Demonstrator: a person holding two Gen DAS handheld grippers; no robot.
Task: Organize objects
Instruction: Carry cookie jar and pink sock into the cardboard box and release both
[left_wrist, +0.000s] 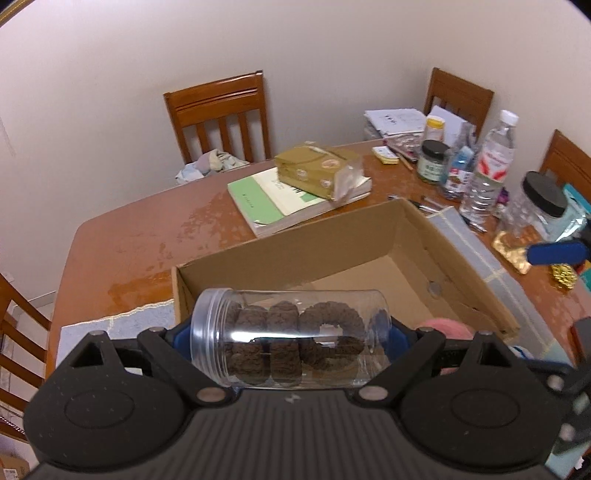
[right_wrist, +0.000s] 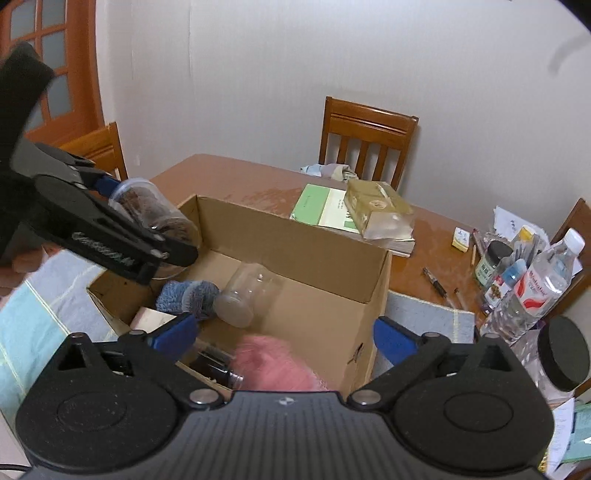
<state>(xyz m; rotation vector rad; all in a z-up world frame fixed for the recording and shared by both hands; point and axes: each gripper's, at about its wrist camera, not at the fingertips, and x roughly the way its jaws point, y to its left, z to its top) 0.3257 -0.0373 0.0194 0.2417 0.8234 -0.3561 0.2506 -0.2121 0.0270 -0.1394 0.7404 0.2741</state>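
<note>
A clear plastic jar (left_wrist: 291, 338) of brown ring-shaped cookies lies sideways between the blue pads of my left gripper (left_wrist: 291, 336), which is shut on it. The jar hangs over the near left corner of an open cardboard box (left_wrist: 295, 251). From the right wrist view, the same jar (right_wrist: 155, 210) is above the box's left wall (right_wrist: 295, 240). My right gripper (right_wrist: 282, 330) stands open over the box's near side, and a blurred pink fuzzy thing (right_wrist: 273, 365) lies below it, untouched by the pads. Inside the box are an empty clear jar (right_wrist: 247, 291) and a blue-grey knitted piece (right_wrist: 188, 295).
Beyond the box, a tan packet (left_wrist: 317, 170) rests on stacked books (left_wrist: 273, 203). At the table's right stand a water bottle (left_wrist: 487, 166), small jars and a black-lidded jar (left_wrist: 543, 199). Wooden chairs (left_wrist: 221, 114) ring the table. A pale cloth mat (right_wrist: 428, 317) lies under the box.
</note>
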